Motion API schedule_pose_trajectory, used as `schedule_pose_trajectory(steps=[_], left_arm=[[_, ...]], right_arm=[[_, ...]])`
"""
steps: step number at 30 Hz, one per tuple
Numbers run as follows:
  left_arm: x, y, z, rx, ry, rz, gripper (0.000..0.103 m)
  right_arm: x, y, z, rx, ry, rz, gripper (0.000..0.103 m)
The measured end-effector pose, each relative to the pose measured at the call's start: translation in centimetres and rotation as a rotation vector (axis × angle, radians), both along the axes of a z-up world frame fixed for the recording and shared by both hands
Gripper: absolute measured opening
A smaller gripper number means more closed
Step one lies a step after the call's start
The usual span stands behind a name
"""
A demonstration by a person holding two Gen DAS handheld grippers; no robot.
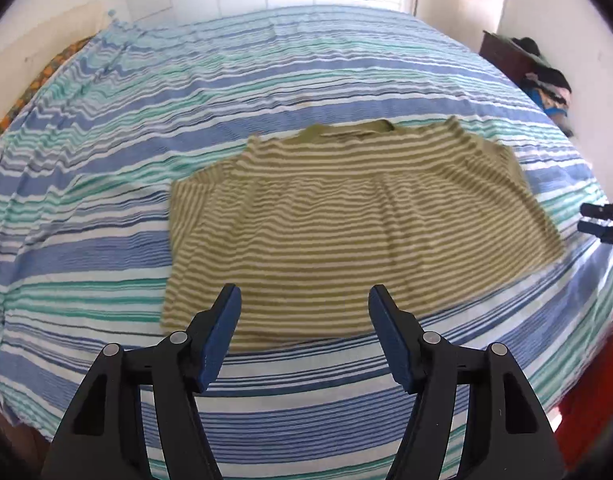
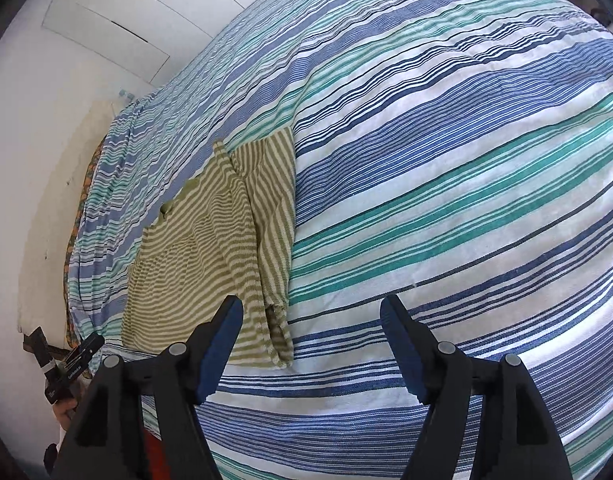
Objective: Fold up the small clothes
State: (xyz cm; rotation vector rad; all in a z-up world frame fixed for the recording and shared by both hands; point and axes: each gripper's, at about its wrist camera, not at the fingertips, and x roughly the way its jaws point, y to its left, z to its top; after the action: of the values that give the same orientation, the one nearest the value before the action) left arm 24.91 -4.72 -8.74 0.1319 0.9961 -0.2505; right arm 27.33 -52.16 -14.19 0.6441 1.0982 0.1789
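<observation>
Plainly, the olive-and-cream striped knit T-shirt lies spread flat on the bed's blue, teal and white striped cotton cover, collar at the far side and hem at the near side, with its left portion looking already turned in to a straight edge. Over the near hem hover the left tongs, jaws wide apart and nothing between them. From the right wrist view the shirt sits to the left, its short sleeve lying out flat beside the body, and the right tongs stand wide and empty over bare cover just right of the hem corner.

By my judgement the shirt is light, limp and thin: it will drape and sag from any pinch, not hold its shape, and may drag on the soft cover. Good holds would be the right shoulder seam and the right hem corner, taken together so the side lifts evenly. Pinching too deep risks catching the cover underneath.
</observation>
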Motion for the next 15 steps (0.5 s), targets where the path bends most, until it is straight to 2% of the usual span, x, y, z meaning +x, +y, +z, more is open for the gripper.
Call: schedule_pose_trajectory(steps=[2,5,8,10,11,13,14,15], left_arm=[[-0.4,-5.8,-0.3,-0.027,0.008,-0.135,0.072],[-1.6,-15.0,-1.8,0.002,-0.031,-0.302,0.072],[-2.4,-23.1,-3.6,0.039,-0.065,-0.41,0.072],[-2.6,-27.5,-5.4,0.096,-0.082,-0.461,0.072],[-2.5,-29.3,-6.5,0.15,-0.096,-0.473,0.072],[-1.8,-31.5,-8.6,0.248,-0.105,-0.457,0.072],[-1.2,-31.7,-9.1,0.236,-0.093,-0.438,0.063],[-0.4,-31.3,-9.2,0.178,-0.068,-0.41,0.039]], right_arm=[[-0.1,-0.6,0.3,0.038,-0.011,-0.019,0.071],[-0.4,-1.2,0.4,0.084,-0.029,-0.019,0.071],[-0.6,-1.4,0.6,0.108,-0.038,-0.004,0.071],[-0.4,-1.7,0.7,0.123,-0.039,0.006,0.071],[-0.1,-1.9,0.7,0.127,-0.038,0.012,0.071],[1.4,-2.3,0.9,0.127,-0.041,0.038,0.071],[2.5,-2.2,0.9,0.129,-0.045,0.063,0.071],[3.8,-2.0,0.9,0.127,-0.047,0.091,0.071]])
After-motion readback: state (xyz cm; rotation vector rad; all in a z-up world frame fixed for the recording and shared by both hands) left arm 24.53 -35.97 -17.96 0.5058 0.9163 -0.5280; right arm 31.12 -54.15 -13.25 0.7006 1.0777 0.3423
